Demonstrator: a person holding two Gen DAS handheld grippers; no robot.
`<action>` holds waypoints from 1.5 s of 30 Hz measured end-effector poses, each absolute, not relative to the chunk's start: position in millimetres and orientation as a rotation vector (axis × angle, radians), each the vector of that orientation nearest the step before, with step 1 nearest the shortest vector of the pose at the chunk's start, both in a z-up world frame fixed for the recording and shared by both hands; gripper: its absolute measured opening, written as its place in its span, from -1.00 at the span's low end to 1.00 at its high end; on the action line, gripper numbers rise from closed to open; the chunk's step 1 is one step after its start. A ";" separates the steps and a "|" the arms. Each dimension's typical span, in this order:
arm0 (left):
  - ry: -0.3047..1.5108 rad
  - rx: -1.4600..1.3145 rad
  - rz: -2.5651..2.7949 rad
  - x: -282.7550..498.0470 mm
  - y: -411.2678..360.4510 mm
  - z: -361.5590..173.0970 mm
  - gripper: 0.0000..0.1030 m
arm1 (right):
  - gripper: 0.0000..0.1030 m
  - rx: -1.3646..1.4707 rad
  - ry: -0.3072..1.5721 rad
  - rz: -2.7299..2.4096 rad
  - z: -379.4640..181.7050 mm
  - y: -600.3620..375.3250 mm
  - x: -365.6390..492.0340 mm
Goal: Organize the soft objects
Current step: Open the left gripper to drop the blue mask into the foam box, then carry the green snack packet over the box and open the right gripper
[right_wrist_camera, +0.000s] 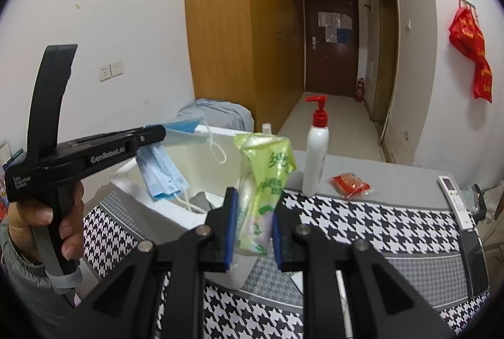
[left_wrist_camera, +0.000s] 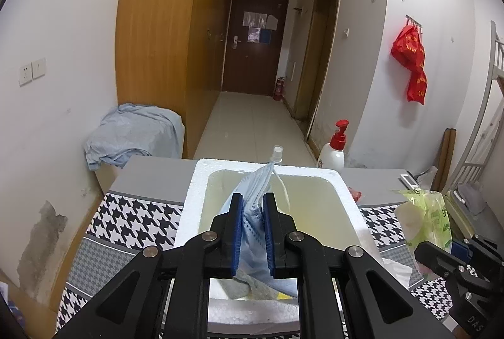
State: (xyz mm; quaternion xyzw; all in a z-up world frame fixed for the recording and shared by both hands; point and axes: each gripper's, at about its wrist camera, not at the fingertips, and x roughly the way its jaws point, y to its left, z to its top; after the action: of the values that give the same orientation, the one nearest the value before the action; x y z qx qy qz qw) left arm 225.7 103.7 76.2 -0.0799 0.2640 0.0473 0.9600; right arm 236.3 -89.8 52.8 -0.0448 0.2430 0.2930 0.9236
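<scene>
My left gripper is shut on a bunch of blue face masks, which hang over the open white foam box. In the right wrist view a hand holds that left gripper at the left, with the masks and their white ear loops dangling above the foam box. My right gripper is shut on a green tissue packet, held upright above the table, right of the box. The right gripper and packet show at the left wrist view's right edge.
On the houndstooth tablecloth stand a white pump bottle with a red cap, a red packet and a white remote. A grey item lies inside the box. A blue cloth heap sits beyond the table's left.
</scene>
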 end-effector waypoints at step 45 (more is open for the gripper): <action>0.422 -0.174 0.175 152.5 149.9 84.2 0.97 | -0.55 -0.130 0.486 0.637 62.6 -43.9 229.1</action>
State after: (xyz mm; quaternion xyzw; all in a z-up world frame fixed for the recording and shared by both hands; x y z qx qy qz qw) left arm 152.5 149.9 84.2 -0.0861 0.2088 0.0867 0.9703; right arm 229.1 -43.9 62.6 -0.0631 0.2362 0.3099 0.9188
